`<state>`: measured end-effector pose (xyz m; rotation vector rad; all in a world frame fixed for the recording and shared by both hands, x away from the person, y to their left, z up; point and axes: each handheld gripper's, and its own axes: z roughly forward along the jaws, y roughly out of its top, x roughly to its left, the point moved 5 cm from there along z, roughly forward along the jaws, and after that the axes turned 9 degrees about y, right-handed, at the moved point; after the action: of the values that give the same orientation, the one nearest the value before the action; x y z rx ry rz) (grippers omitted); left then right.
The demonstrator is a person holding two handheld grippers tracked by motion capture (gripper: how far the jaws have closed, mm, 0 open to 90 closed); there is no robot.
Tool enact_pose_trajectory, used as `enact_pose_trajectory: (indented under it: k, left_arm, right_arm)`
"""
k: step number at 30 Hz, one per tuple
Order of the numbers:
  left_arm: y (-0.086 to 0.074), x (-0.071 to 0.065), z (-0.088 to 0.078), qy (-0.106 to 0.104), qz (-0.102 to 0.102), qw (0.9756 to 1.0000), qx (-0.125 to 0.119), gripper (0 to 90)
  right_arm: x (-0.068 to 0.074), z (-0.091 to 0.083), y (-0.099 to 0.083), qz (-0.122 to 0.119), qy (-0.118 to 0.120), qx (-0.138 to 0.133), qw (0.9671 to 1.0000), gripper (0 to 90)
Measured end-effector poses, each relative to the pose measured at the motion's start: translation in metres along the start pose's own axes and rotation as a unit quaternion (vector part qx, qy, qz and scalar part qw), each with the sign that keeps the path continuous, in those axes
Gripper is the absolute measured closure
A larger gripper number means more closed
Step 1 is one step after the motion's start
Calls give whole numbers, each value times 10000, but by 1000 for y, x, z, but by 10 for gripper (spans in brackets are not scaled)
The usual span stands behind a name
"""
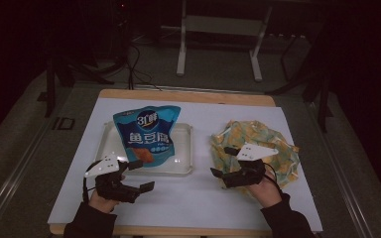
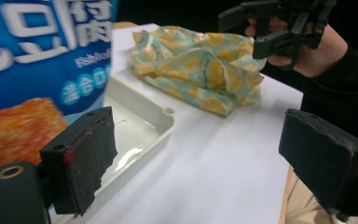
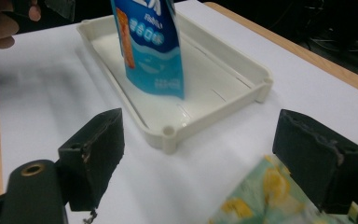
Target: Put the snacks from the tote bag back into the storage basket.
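Blue snack bag (image 1: 146, 135): stands in your white tray (image 1: 180, 167), left on the tabletop (image 1: 198, 198); light, crinkly, slippery, so pinch its top seam
Patterned cloth (image 1: 258, 144): soft, lying right
Left gripper (image 1: 135, 176): your jaws apart, empty
Right gripper (image 1: 224, 161): jaws apart at the cloth's edge

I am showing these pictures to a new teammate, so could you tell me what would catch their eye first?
The bright blue snack bag stands out first, propped upright in the white tray on the left of the white-covered table. Next is the crumpled yellow-and-green patterned cloth to the tray's right. Nearer the person, the left gripper and right gripper both have their jaws apart, holding nothing.
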<state>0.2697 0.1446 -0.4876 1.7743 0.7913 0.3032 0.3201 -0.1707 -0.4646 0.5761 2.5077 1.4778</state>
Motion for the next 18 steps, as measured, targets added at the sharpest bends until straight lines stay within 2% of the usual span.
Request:
enact_pose_trajectory:
  k: [10,13,14,18]
  left_arm:
    - [0,-10,24,-225,112,9997,59,115]
    - [-1,-11,26,-233,124,9996,93,115]
    - [-4,-14,34,-299,153,9993,182,115]
    - [-6,-17,39,-368,185,9989,243,115]
  right_arm:
    - [-7,-25,-27,129,-236,-27,9996,155]
    - [-6,-30,-32,159,-238,-65,9996,155]
    - [-6,-35,-38,163,-317,-86,9993,154]
    - [-7,-42,-45,213,-427,-128,9988,154]
